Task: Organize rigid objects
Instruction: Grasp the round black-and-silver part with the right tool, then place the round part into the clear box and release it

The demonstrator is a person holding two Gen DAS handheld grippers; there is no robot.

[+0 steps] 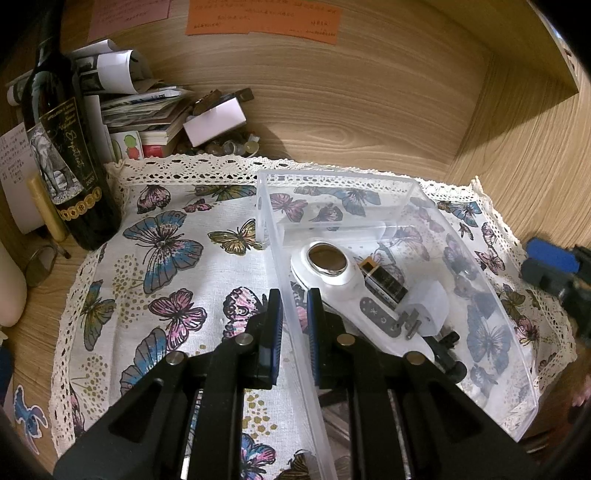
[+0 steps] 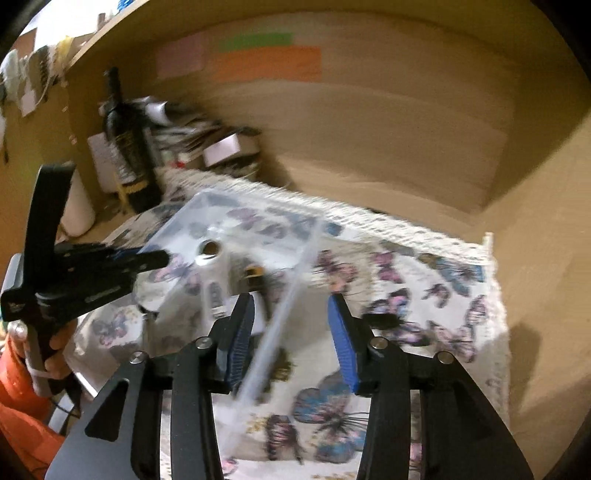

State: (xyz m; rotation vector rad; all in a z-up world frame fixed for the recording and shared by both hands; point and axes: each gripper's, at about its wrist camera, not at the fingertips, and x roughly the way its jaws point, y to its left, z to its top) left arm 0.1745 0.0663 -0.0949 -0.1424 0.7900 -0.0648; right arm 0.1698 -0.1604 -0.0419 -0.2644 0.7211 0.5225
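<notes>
Left gripper point(image 1: 293, 325) clamped on bin point(image 1: 476, 266) wall at lower centre, likely steadying it. Right gripper point(image 2: 291, 332) released, straddling the far wall without pressing.

Clear glossy plastic box point(image 1: 424, 206), lace-edged cloth point(image 1: 177, 229), woodgrain wall point(image 1: 351, 110)

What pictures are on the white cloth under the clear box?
Butterflies, blue, pink and gold, on the lace-edged white cloth. The left wrist view shows them best.

White lace-edged cloth point(image 1: 177, 266) with blue, pink butterflies, clear box point(image 1: 491, 332), orange note point(image 1: 264, 18)
</notes>
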